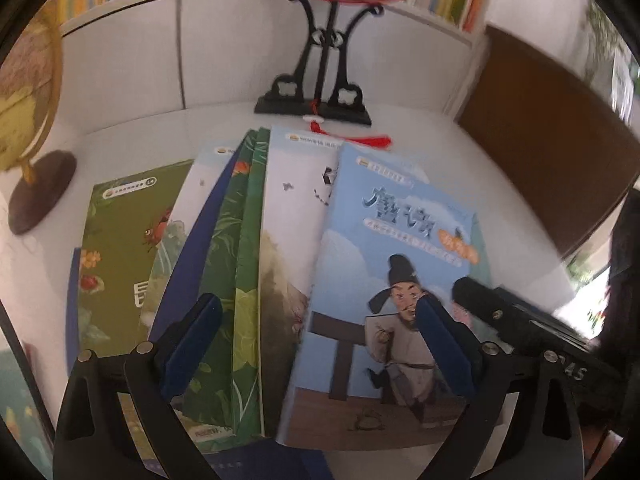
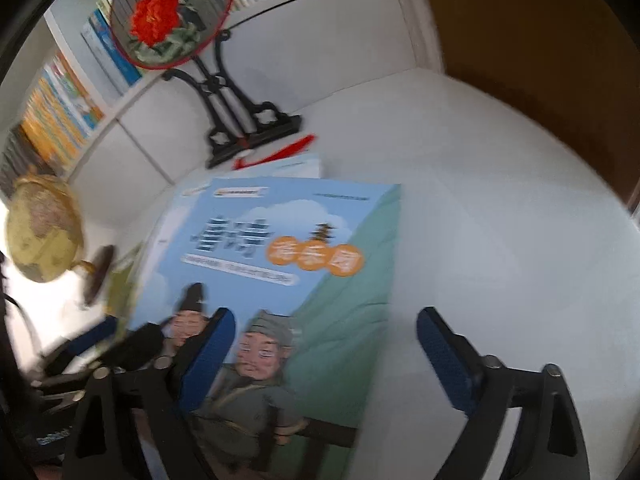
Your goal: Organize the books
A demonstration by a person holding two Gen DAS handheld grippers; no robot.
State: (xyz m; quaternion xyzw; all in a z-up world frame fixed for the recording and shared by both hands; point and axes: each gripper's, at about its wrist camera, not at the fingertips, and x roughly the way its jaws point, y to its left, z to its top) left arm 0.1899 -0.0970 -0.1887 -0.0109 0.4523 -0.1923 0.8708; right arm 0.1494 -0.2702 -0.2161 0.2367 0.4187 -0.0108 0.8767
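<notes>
Several thin picture books lie fanned out on the white desk [image 1: 420, 140]. On top at the right is a light blue book [image 1: 400, 272] with a man in a black hat on its cover; green books [image 1: 240, 260] and an olive one [image 1: 120, 248] spread to its left. My left gripper [image 1: 316, 316] hangs open over the fan, one finger above the green books and one above the blue cover. My right gripper [image 2: 324, 320] is open astride the blue book's [image 2: 280, 260] right edge, with its right finger over bare desk. The pads do not visibly press on the book.
A globe [image 1: 24, 100] stands at the back left. A round embroidered fan on a black stand [image 1: 316, 92] with a red tassel [image 1: 360, 140] stands behind the books. Shelves of books [image 2: 60, 120] run along the back, with a brown panel [image 1: 560, 140] at the right.
</notes>
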